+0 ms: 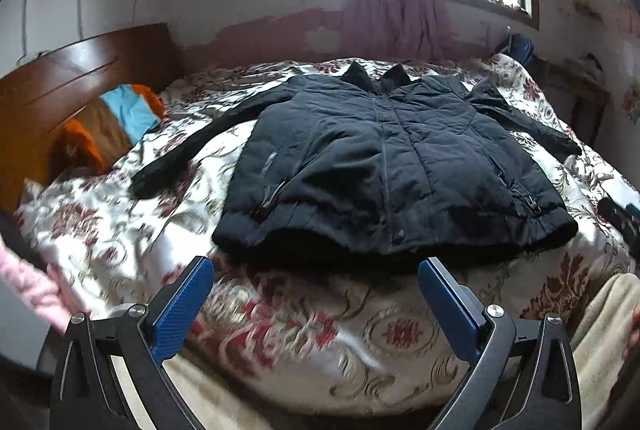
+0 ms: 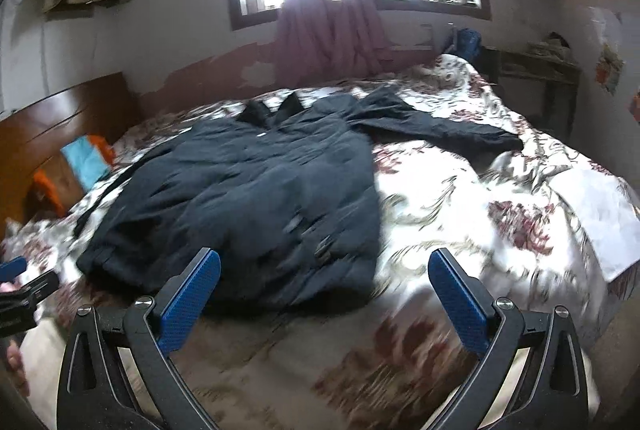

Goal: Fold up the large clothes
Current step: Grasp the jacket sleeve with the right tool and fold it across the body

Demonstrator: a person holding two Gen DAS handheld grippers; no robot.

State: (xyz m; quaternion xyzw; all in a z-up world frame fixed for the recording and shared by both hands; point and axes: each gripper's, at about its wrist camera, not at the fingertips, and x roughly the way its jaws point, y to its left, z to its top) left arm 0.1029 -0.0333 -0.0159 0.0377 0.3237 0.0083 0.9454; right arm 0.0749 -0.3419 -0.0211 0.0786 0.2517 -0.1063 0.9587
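My 2 hand-held grippers gaped empty short of the flat black padded jacket, hem nearest, collar farthest, left hand-held gripper centred.

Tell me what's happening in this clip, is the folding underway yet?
Not yet. A dark jacket lies spread flat, front up and zipped, on a bed with a floral bedspread, both sleeves stretched out to the sides. The left gripper and right gripper are both open and empty, held just short of the jacket's bottom hem. Nothing is folded so far.
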